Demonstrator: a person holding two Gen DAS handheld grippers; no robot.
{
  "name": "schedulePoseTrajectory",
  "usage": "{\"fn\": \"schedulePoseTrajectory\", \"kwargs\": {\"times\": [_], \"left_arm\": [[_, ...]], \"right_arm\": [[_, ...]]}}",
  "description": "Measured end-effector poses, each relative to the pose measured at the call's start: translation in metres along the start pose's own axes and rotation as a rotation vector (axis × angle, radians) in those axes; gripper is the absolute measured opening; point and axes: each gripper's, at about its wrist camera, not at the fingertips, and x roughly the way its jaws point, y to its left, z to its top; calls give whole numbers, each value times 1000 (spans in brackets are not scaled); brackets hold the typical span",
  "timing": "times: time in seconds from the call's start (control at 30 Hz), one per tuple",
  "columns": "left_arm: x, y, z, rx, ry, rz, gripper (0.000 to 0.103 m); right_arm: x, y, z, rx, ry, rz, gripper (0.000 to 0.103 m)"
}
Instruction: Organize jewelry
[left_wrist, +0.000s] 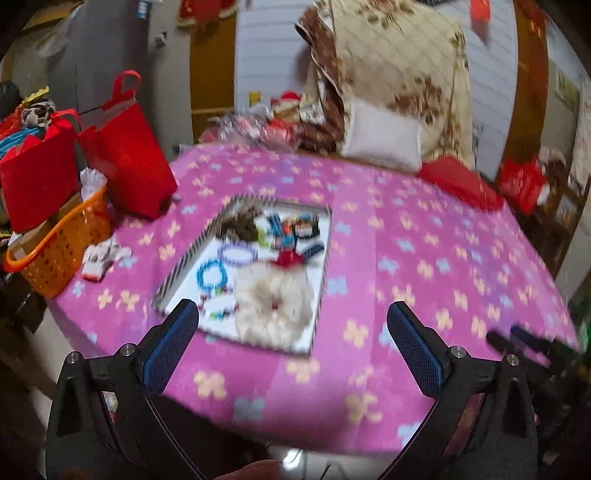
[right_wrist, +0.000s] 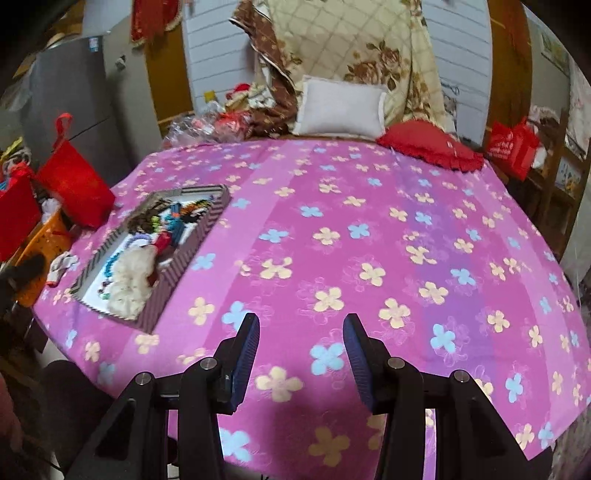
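Both empty: left gripper (left_wrist: 291, 319) gaping wide just short of the jewelry tray (left_wrist: 322, 273), right gripper (right_wrist: 301, 332) part-open, tray sitting far left of it; beads light, slippery, floppy—pinching a strand mid-loop looks safest.

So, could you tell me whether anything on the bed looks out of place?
Mostly tidy: the jewelry sits inside the tray. One small white and red item lies loose on the pink sheet, between the tray and the orange basket; too blurred to identify.
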Motion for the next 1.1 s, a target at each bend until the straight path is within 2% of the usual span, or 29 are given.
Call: {"fn": "schedulePoseTrajectory", "kwargs": {"times": [0.1,0.27,0.47,0.6,0.87,1.1], "left_arm": [[0,1,-15,7,56,-9,102],[-5,7,-34,14,77,14,102],[-12,32,-35,-10,63,38,102],[-13,54,-32,-34,57,65,102],[0,73,-44,-29,101,100,102],[12,67,-50,-4,133,104,102]], "right_arm": [[-11,13,-8,-11,-18,-6,61],[-14,40,-15,-74,-17,-19,61],[-10,84,2,-147,15,32,61],[-3,104,11,-126,56,76,61],[17,102,-7,-38,116,21,62],[25,108,-19,-65,143,0,63]]}}
